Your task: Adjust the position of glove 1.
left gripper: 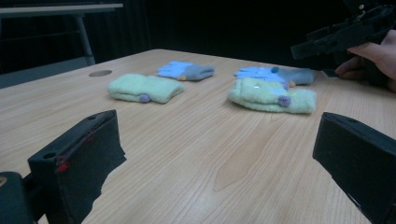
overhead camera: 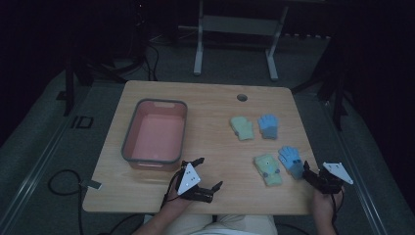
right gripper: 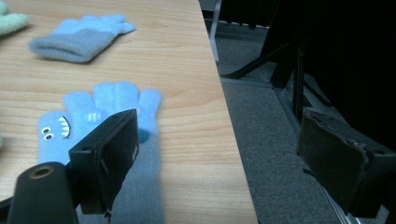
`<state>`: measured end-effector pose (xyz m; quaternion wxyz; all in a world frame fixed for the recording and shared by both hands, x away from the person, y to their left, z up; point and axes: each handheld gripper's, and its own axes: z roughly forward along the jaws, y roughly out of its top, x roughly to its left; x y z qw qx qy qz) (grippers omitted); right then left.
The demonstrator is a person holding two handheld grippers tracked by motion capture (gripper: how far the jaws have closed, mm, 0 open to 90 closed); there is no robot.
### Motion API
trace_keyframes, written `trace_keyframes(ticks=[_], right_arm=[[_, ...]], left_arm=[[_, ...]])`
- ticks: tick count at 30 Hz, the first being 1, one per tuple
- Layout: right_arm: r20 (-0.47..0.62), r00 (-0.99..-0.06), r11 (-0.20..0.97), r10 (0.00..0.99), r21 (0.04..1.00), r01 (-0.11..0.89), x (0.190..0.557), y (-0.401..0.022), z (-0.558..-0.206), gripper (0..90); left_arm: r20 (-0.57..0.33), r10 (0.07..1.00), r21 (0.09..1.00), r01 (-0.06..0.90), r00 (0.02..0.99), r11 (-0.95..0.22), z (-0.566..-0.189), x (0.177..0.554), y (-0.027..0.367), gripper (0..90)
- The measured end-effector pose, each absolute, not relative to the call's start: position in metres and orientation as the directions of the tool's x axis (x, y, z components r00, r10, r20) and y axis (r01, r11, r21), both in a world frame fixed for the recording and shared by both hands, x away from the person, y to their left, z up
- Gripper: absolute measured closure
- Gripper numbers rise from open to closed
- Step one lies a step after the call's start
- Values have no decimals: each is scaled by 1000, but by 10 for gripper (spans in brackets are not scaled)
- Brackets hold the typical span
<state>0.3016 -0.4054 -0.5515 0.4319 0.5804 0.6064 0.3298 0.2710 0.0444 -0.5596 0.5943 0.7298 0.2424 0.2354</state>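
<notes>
Wood table (overhead camera: 205, 103), dim light. Four gloves sit in the right half of the high view: far green glove (overhead camera: 242, 128) and far blue glove (overhead camera: 268, 125) side by side at mid right, near green glove (overhead camera: 268, 169) and near blue glove (overhead camera: 291, 161) below them, those two touching or almost. Pink bin (overhead camera: 131, 131) with a grey rim at centre left, nothing in it. Left gripper (overhead camera: 208, 171) at lower centre, just off the bin's lower right corner, jaws wide apart and nothing between them; it points right toward the gloves. Left gripper view: the two black jaws low at the frame's sides, bare table between; near green glove (left gripper: 271, 95) at centre right with near blue glove (left gripper: 275, 74) right behind it, far green glove (left gripper: 144, 87) at centre left, far blue glove (left gripper: 187, 71) behind that; the right gripper (left gripper: 303, 46) and its hand (left gripper: 373, 58) at upper right. Right gripper (overhead camera: 307, 171) at lower right of the high view, at the table's right edge, tips just beside the near blue glove's cuff. Right gripper view: jaws spread, holding nothing; the left jaw hangs over the near blue glove (right gripper: 88, 126), which has a face with eyes and teeth, the right jaw is out past the table edge above the floor; whether the jaw touches the glove I cannot tell. Far blue glove (right gripper: 79, 37) at upper left there.
</notes>
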Motion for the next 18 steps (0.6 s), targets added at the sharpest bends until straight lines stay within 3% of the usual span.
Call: trace_keyframes(ticks=[18], right_arm=[[-105,-32,106,994,841,530,308,-403,-538,114]], left_arm=[[52,639,984,72,767,-166,-560,271,45,10]])
